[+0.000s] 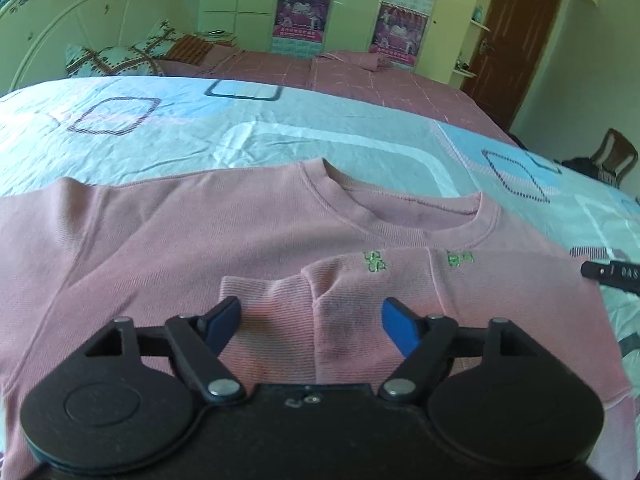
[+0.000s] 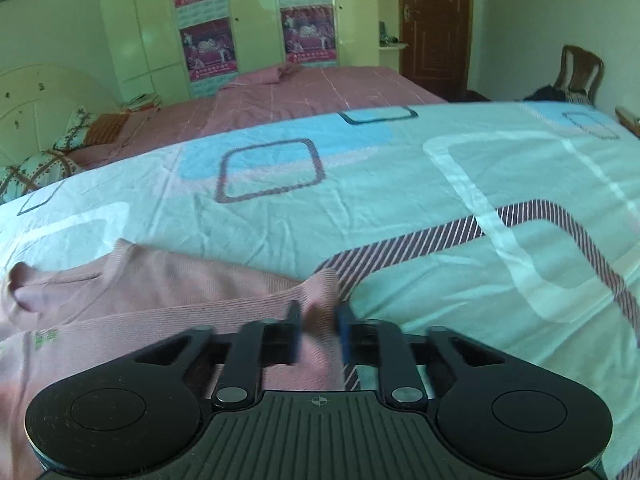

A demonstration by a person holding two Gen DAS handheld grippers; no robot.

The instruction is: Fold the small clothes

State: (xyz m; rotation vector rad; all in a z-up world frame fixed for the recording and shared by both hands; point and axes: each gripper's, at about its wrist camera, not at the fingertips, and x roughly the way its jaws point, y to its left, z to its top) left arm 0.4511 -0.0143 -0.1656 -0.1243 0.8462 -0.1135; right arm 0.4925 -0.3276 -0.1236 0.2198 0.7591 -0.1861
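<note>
A small pink sweater (image 1: pixel 160 240) lies flat on the patterned bed sheet (image 1: pixel 240 136), neckline (image 1: pixel 400 208) facing away from me. One sleeve is folded across its chest, and that sleeve's ribbed cuff (image 1: pixel 268 296) lies between the fingers of my left gripper (image 1: pixel 312 316). The left gripper is open, its blue pads well apart and clear of the cloth. In the right wrist view the sweater (image 2: pixel 160 280) fills the lower left. My right gripper (image 2: pixel 319 328) is shut on the other sleeve cuff (image 2: pixel 320 292), which bunches up between its blurred pads at the sweater's right edge.
The sheet (image 2: pixel 440 200) spreads wide beyond and to the right of the sweater. A second bed with a pink cover (image 2: pixel 320 92) stands behind, pillows (image 1: pixel 120 56) at its head. A wooden chair (image 2: pixel 580 68) and a door (image 2: pixel 436 20) are at the far right.
</note>
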